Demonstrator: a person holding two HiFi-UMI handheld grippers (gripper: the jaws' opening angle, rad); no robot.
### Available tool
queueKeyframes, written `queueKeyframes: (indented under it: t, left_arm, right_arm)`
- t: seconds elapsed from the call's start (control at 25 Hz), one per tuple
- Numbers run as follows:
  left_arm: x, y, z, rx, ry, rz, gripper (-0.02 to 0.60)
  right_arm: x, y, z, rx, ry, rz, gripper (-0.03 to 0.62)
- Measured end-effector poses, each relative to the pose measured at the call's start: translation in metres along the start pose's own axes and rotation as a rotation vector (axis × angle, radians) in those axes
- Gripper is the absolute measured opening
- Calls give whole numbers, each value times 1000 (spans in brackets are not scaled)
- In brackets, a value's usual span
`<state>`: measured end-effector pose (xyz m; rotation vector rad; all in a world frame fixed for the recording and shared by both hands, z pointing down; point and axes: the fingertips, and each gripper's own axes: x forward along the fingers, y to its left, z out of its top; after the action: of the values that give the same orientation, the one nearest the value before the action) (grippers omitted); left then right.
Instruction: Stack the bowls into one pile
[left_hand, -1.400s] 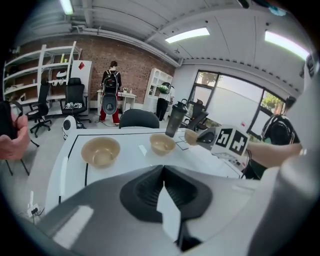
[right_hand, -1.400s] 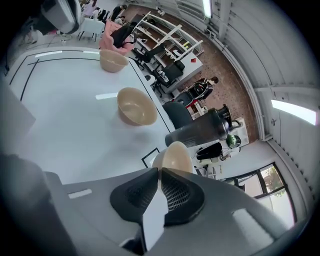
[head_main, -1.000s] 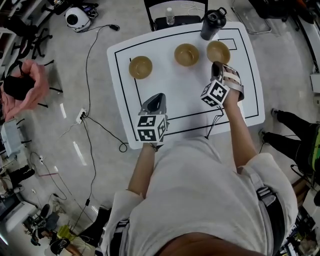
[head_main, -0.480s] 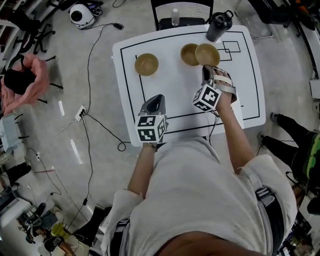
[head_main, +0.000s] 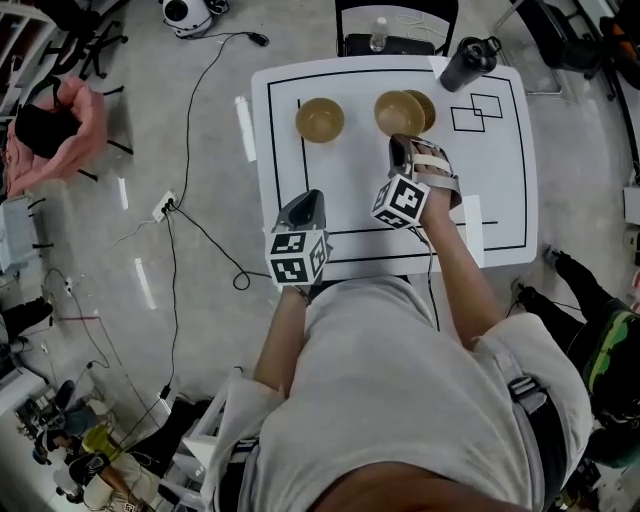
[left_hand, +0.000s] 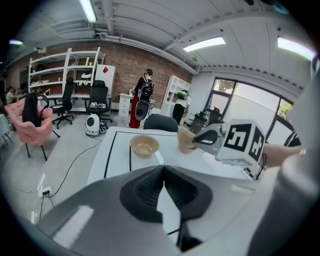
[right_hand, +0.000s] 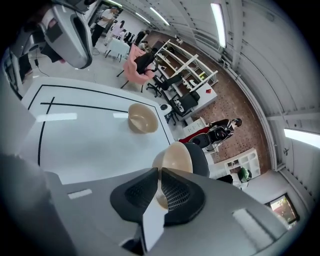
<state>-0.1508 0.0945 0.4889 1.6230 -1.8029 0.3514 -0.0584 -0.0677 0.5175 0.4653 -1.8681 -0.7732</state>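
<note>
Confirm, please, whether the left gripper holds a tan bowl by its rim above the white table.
No: the right gripper holds the tan bowl by its rim above the white table, as the right gripper view shows. The left gripper is shut with nothing in it.

My head camera looks steeply down from above on the whole table (head_main: 500, 170), with my own torso (head_main: 400, 400) filling its lower part. The camera on my left gripper (left_hand: 162, 169) sits low by the near edge and faces across to the far edge. The one on my right gripper (right_hand: 158, 172) rides nearer the far edge, seemingly rolled, tight on the held bowl (right_hand: 176, 156). All three views share the lone bowl (head_main: 319, 119) towards the far-left corner.
</note>
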Motion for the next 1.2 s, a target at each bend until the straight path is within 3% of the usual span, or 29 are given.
queueKeyframes:
  t: [0.52, 1.04, 1.2]
  left_arm:
    - [-20, 61, 3, -51, -15, 46, 3]
    - [-4, 78, 4, -77, -13, -21, 3]
    - [-2, 93, 5, -88, -4, -31, 2]
  right_arm:
    - [9, 19, 86, -64, -78, 33, 26]
    - [5, 49, 129, -120, -121, 162, 28]
    - [9, 53, 144, -142, -121, 166, 28]
